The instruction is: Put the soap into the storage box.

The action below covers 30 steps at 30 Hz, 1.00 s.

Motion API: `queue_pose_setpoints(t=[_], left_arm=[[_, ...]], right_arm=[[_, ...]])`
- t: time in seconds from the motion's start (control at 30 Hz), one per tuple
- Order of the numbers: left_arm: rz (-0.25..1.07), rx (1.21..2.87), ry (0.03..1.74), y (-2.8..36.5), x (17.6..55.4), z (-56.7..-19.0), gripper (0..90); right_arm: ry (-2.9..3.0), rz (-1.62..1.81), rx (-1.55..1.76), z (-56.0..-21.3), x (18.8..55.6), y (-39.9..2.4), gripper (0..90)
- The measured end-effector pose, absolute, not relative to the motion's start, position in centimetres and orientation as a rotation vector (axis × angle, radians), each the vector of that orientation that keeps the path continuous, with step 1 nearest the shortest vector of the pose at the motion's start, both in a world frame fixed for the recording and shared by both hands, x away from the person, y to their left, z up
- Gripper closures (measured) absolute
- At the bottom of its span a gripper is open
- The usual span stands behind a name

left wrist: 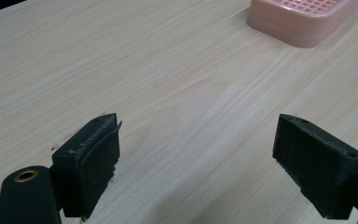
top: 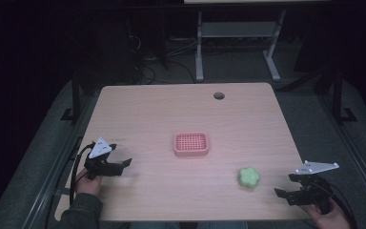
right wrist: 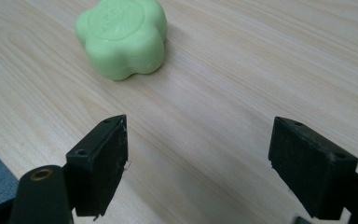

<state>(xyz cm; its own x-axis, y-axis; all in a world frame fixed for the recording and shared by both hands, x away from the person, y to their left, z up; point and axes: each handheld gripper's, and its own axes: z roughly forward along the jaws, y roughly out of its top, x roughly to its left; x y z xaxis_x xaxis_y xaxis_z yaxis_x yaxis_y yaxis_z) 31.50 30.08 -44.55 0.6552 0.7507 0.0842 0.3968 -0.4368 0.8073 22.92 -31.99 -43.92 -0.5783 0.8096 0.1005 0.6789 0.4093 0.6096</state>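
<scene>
The green flower-shaped soap is lying just ahead-left of the right gripper, whose fingers are gaping wide, holding nothing.

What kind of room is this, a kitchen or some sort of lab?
Probably a lab or workshop: a bare pale wooden desk with a round cable hole, loose black cables on the floor, and a metal-framed white bench behind it.

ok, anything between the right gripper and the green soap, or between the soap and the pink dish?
Nothing visible. The right gripper is open, with bare table between it and the green soap. From the soap to the pink dish the wood is also bare. The left gripper sits well off that path.
</scene>
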Motion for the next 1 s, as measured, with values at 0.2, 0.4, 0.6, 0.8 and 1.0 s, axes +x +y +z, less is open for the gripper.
queue_pose_setpoints(t=[0.2, 0.4, 0.6, 0.8, 1.0], left_arm=[[0.56, 2.076, 0.875, 30.0, 31.4, -44.5, 14.4], [0.567, 2.077, 0.862, 30.1, 31.2, -44.3, 14.4], [0.567, 2.073, 0.864, 30.1, 31.3, -44.4, 14.4], [0.566, 2.075, 0.865, 30.0, 31.3, -44.4, 14.4], [0.565, 2.076, 0.866, 30.0, 31.3, -44.4, 14.4]], right_arm=[[2.464, 0.904, 1.311, -43.9, 22.9, -31.6, 19.5], [2.466, 0.888, 1.293, -43.4, 22.9, -31.0, 19.0], [2.479, 0.879, 1.274, -43.3, 23.1, -30.5, 18.5], [2.491, 0.87, 1.241, -43.0, 23.3, -29.8, 18.0], [2.504, 0.857, 1.212, -42.5, 23.5, -29.2, 17.6]])
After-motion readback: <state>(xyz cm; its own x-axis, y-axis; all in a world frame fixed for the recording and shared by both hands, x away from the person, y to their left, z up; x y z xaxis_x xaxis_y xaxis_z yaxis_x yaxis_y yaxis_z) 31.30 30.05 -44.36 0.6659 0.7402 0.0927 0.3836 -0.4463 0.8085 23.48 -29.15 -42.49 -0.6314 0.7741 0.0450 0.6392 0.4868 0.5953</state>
